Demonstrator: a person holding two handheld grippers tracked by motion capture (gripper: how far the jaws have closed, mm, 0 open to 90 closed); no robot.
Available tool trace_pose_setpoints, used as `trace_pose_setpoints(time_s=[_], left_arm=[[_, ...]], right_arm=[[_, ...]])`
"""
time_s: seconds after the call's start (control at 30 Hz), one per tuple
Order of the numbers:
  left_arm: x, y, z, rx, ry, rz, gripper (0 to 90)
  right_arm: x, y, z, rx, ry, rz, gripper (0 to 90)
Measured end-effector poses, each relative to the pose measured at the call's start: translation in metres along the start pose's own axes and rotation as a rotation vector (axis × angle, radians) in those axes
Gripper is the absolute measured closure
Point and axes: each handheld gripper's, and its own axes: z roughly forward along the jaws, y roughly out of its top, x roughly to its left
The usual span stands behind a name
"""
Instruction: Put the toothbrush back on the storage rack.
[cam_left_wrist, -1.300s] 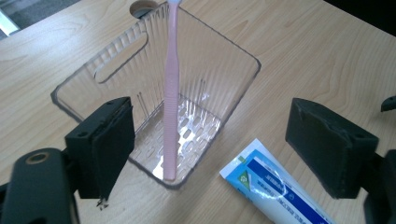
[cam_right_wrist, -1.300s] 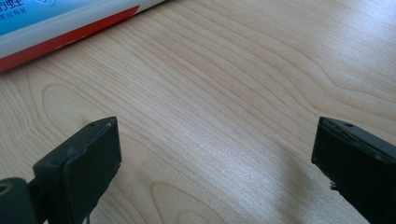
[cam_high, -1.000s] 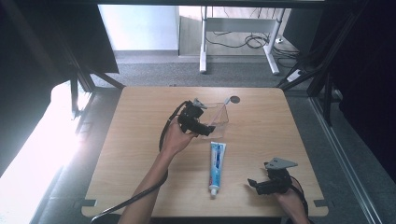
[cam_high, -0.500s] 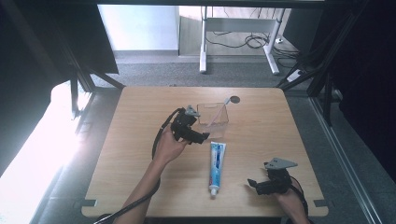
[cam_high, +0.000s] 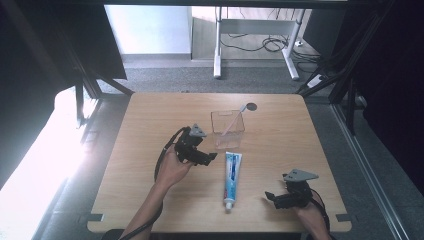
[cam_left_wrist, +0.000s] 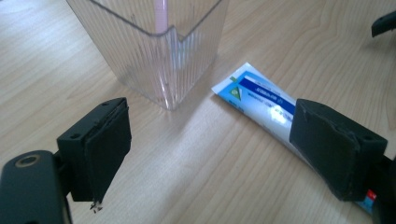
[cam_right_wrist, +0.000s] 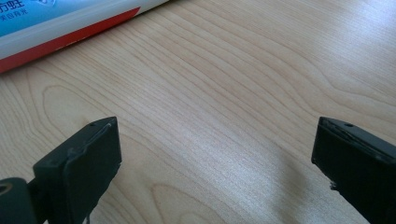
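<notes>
1. The left gripper (cam_high: 209, 158) hovers low over the wooden table (cam_high: 150, 120), between the clear plastic cup (cam_high: 227, 125) and the toothpaste tube (cam_high: 232, 176). Its jaws stand wide apart and hold nothing.

2. In the left gripper view, the tube (cam_left_wrist: 261, 100) lies flat on the wood, its flat crimped end pointing to the cup (cam_left_wrist: 154, 51), and one jaw covers part of it. The tube is just beside the cup but not touching it, as far as I can see.

3. A pink toothbrush (cam_high: 234, 119) leans inside the cup, with its head over the rim at the far side.

4. The right gripper (cam_high: 272, 199) rests near the front edge of the table, to the right of the cap end of the tube. Its jaws are open too, with only bare wood between them; in the right gripper view a strip of the tube (cam_right_wrist: 70, 23) passes at the top.

5. My judgement: the step in hand is the approach to the toothpaste. The tube is not yet grasped by either gripper.

6. The next move, I think, calls for the left gripper to turn so that the two jaws come on both sides of the tube, then go down and close on its middle. The tube is soft and flat, so the grip must be gentle, and the jaw must not push the cup.
</notes>
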Motion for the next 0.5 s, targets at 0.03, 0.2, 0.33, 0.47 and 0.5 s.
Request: trace_pose_setpoints(time_s=[0.03,0.2,0.33,0.47,0.5], left_arm=[[-0.001,-0.003,-0.001,0.0,-0.001,0.001,13.2],[-0.006,-0.018,-0.001,0.01,0.006,0.011,13.2],[-0.009,-0.03,-0.002,-0.001,-0.004,0.004,13.2],[-0.013,-0.043,-0.002,-0.001,-0.007,0.004,13.3],[-0.014,-0.045,-0.002,-0.004,-0.009,0.002,13.3]], right_arm=[[0.0,0.0,0.0,-0.001,0.0,-0.001,1.5],[0.0,0.0,0.0,-0.003,-0.001,-0.002,1.5],[0.001,0.001,0.0,-0.003,0.0,-0.003,1.6],[0.002,0.001,0.001,-0.001,0.001,-0.006,1.5],[0.002,0.001,0.002,-0.001,0.002,-0.007,1.6]])
